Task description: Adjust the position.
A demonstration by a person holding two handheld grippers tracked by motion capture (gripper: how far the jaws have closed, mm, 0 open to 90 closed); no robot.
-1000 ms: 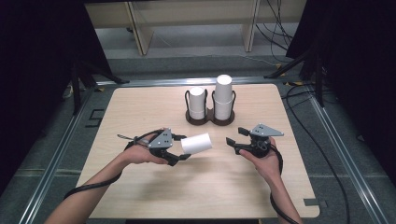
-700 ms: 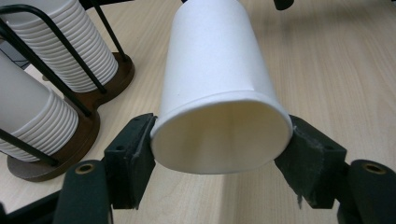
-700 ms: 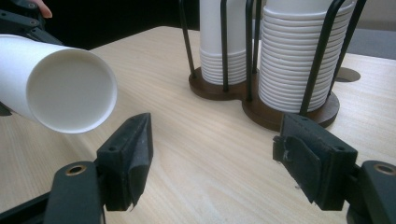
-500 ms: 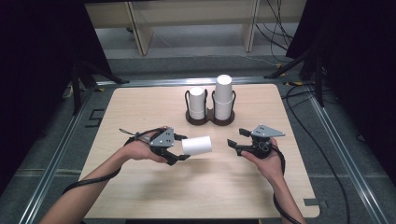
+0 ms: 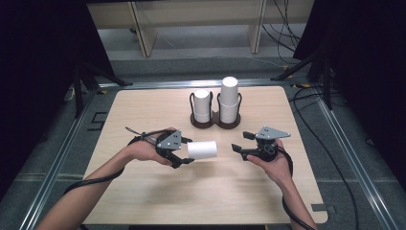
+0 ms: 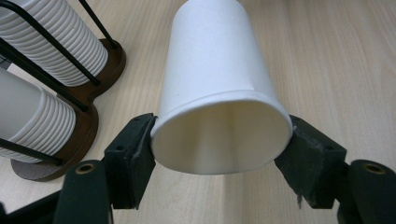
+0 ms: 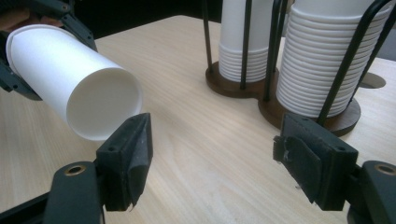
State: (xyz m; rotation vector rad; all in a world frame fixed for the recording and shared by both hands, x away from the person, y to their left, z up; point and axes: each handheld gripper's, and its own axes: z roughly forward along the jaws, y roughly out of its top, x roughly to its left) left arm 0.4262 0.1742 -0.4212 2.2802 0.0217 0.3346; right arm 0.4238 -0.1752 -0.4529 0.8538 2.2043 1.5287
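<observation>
Cup (image 5: 202, 149) sideways in left gripper's (image 5: 185, 154) fingers (image 6: 133, 156), right gripper (image 5: 238, 150) empty.

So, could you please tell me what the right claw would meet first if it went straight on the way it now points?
Most likely the white paper cup lying sideways in the left claw; its closed bottom faces the open right claw. Depth is unclear, so it might slip past the cup's near side.

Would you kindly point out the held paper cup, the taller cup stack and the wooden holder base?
paper cup (image 6: 212, 70), left gripper view, on its side wall.
taller cup stack (image 5: 229, 98), high view, mid-stack.
wooden holder base (image 7: 224, 86), right gripper view, on its front rim.
</observation>
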